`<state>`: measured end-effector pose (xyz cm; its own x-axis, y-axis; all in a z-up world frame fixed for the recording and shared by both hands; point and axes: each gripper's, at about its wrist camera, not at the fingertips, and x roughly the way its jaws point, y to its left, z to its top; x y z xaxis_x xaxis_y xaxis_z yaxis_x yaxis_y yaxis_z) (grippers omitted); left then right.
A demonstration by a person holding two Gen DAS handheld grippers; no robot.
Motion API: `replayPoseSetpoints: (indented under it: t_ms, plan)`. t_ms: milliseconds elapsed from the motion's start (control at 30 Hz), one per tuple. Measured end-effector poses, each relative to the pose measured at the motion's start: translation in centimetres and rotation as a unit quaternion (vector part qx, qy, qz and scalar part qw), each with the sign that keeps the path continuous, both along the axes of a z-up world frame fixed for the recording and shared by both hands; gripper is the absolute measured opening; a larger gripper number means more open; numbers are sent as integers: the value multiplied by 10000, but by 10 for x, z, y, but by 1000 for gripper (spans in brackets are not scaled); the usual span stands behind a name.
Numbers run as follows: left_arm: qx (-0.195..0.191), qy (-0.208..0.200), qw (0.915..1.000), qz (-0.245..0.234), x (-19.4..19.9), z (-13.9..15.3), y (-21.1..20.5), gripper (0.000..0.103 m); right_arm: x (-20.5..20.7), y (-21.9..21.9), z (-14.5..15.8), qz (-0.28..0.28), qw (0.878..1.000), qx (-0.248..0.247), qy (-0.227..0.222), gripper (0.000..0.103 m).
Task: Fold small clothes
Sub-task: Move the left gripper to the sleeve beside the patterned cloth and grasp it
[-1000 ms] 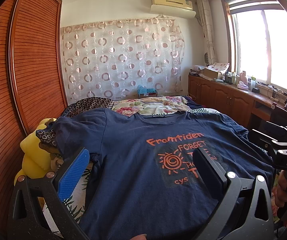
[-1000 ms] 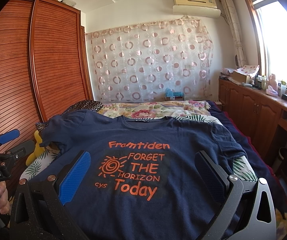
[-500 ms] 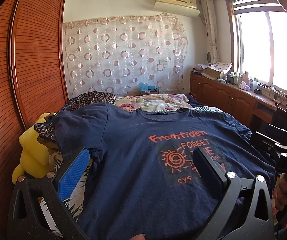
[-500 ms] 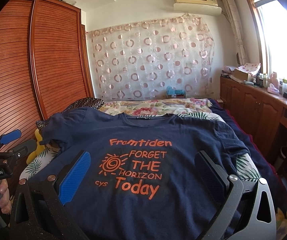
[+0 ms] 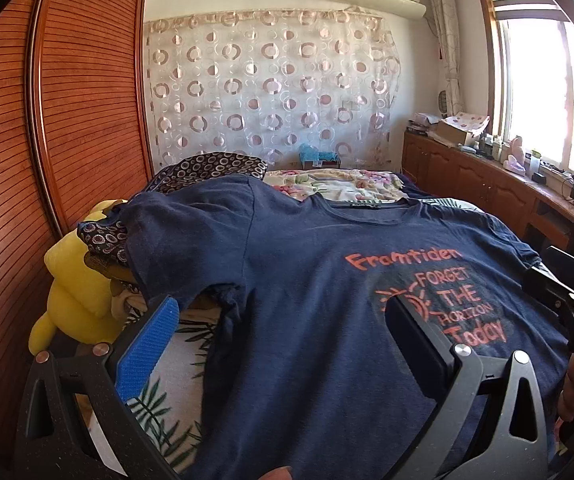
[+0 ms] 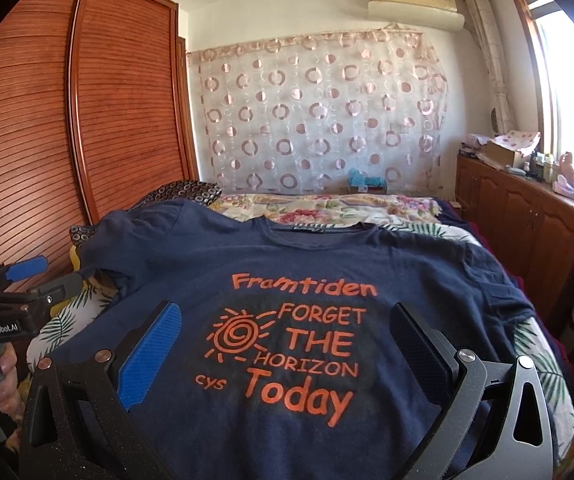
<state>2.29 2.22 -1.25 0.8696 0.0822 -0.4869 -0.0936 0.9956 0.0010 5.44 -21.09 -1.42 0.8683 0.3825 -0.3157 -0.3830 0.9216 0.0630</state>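
A navy T-shirt (image 5: 295,280) with orange print lies spread face up on the bed, collar at the far end; it also shows in the right wrist view (image 6: 295,352). My left gripper (image 5: 283,320) is open and empty above the shirt's left side, near the left sleeve (image 5: 175,240). My right gripper (image 6: 287,328) is open and empty above the printed chest. Each gripper shows at the edge of the other's view: the right one (image 5: 567,300), the left one (image 6: 19,288).
A yellow plush toy (image 5: 75,288) and a patterned pillow (image 5: 207,168) lie at the bed's left side by the wooden wardrobe (image 5: 47,120). A floral quilt (image 6: 327,208) lies beyond the collar. A wooden cabinet (image 6: 527,220) runs under the window on the right.
Both grippers have tilted or moved slightly, so the shirt sits a little lower in view. The shirt has not moved. Both stay open.
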Motion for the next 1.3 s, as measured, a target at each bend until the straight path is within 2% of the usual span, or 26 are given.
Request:
replayPoseSetpoints:
  t_ms: [200,500,833,1000,1067,1100,1167,1233,1300]
  plan:
    - [55,41,10000,69,12,-1,25,103,29,4,-2,252,9992,51,299,103]
    - [-58,189,9998,63,43,-2,70,103,77,9,15,798,9954,10,532,103]
    - [-100,337,9994,40,73,8,118,102,114,12,19,1219,9886,-348,815,103]
    - [-550,527,9970,98,87,8,150,92,133,23,28,1375,9846,-554,923,103]
    - [-753,678,9948,86,94,4,159,78,142,28,29,1455,9827,-604,970,103]
    - [-844,753,9936,72,97,2,164,74,146,30,30,1494,9817,-631,999,103]
    - [-1035,944,9901,34,108,-3,171,55,153,35,31,1568,9798,-652,1055,103]
    - [-1089,1066,9883,58,115,-7,174,50,160,39,33,1659,9775,-660,1125,103]
    - [-1200,1181,9857,68,122,-12,177,49,168,42,34,1721,9756,-684,1180,103]
